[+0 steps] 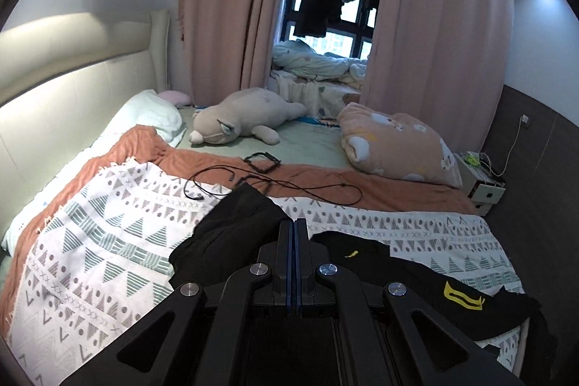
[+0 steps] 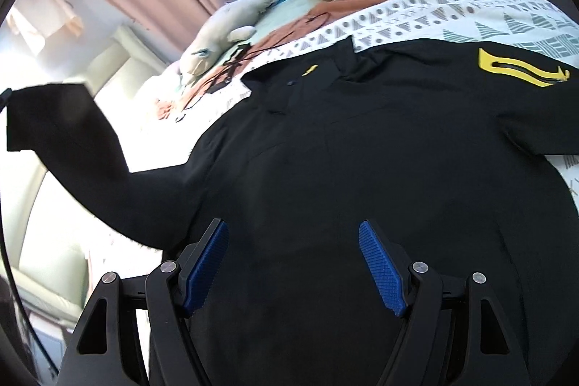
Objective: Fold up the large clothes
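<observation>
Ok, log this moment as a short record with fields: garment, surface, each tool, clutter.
garment: black shirt with yellow emblem, spread on the bed, one sleeve lifted
surface: patterned blanket
left tool: shut, sleeve fabric seemingly pinched
right tool: open above shirt body, nothing held
clutter: black cable, plush toy, peach pillow

You have a large black shirt (image 2: 362, 151) spread on the patterned blanket (image 2: 470, 13) of the bed, front side up, with a collar, a small button and a yellow emblem (image 2: 521, 69) near one shoulder. One sleeve (image 2: 72, 125) is lifted off the bed and stretched out to the side; the rest lies mostly flat.
</observation>
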Demonstrator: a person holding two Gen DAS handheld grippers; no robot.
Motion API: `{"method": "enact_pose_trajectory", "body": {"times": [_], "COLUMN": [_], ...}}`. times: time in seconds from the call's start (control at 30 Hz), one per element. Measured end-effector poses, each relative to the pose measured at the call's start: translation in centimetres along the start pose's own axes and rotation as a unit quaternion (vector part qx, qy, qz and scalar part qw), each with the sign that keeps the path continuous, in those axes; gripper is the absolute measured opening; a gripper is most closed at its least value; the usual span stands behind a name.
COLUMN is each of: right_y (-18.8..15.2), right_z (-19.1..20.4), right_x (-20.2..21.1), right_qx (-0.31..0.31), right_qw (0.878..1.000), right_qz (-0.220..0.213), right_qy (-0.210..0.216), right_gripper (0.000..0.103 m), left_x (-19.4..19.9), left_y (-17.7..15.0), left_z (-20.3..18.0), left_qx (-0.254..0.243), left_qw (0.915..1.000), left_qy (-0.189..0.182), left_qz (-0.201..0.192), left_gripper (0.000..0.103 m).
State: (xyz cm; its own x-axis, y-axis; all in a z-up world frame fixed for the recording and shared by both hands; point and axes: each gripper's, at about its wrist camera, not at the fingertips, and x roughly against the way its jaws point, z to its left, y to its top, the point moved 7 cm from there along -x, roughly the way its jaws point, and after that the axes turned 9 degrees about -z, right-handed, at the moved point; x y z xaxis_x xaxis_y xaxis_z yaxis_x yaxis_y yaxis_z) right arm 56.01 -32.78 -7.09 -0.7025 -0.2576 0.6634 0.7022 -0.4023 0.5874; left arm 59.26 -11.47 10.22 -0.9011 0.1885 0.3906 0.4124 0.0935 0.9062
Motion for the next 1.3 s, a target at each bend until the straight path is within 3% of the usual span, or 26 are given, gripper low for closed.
{"method": "enact_pose_trajectory", "body": {"times": [0.37,0.5,0.6,0.67,0.7,0.73,0.77,0.8,0.83,0.97,1.17,1.3], "right_y": [1.3,1.7,2.0,1.9,1.8,1.8,1.7,1.6,1.6,1.3,1.0,-0.3], "right_z": [-3.6,-5.2,-6.4,-7.2,-7.8,-8.1,-8.4,-8.7,-8.9,-8.7,-6.6,-4.0], "right_x": [1.2,1.9,2.5,2.6,2.6,2.5,2.5,2.4,2.3,2.3,0.8,-0.9], "right_qx": [-0.071,-0.095,-0.108,-0.12,-0.13,-0.136,-0.143,-0.148,-0.149,-0.14,-0.094,-0.042], "right_qw": [0.997,0.995,0.994,0.992,0.991,0.99,0.989,0.989,0.988,0.989,0.995,0.998], "right_qz": [-0.007,-0.012,-0.016,-0.015,-0.013,-0.012,-0.011,-0.01,-0.009,-0.008,-0.01,-0.014], "right_qy": [-0.001,-0.003,-0.013,-0.017,-0.021,-0.023,-0.024,-0.027,-0.028,-0.037,-0.037,-0.042], "right_gripper": [0.075,0.075,0.075,0.075,0.075,0.075,0.075,0.075,0.075,0.075,0.075,0.075], "left_x": [-5.6,-6.8,-7.5,-7.9,-8.2,-8.5,-8.6,-8.6,-8.5,-7.1,-2.4,-1.4], "left_y": [-6.2,-8.9,-11.8,-14.1,-15.1,-16.1,-16.9,-17.5,-17.8,-18.8,-20.1,-21.9], "left_z": [-10.7,-15.2,-17.8,-18.9,-19.3,-19.2,-19.0,-18.7,-18.2,-15.6,-8.6,-3.7], "left_qx": [-0.005,-0.005,-0.022,-0.01,-0.003,0.004,0.012,0.019,0.024,0.061,0.041,0.091], "left_qw": [0.9959,0.987,0.9809,0.9703,0.9661,0.9634,0.9625,0.9634,0.9654,0.9724,0.9937,0.9939], "left_qy": [-0.066,-0.134,-0.154,-0.192,-0.202,-0.206,-0.207,-0.206,-0.202,-0.178,-0.066,-0.033], "left_qz": [0.062,0.088,0.117,0.146,0.161,0.172,0.175,0.17,0.163,0.138,0.08,0.054], "left_gripper": [0.0,0.0,0.002,0.01,0.025,0.05,0.062,0.079,0.082,0.082,0.082,0.082]}}
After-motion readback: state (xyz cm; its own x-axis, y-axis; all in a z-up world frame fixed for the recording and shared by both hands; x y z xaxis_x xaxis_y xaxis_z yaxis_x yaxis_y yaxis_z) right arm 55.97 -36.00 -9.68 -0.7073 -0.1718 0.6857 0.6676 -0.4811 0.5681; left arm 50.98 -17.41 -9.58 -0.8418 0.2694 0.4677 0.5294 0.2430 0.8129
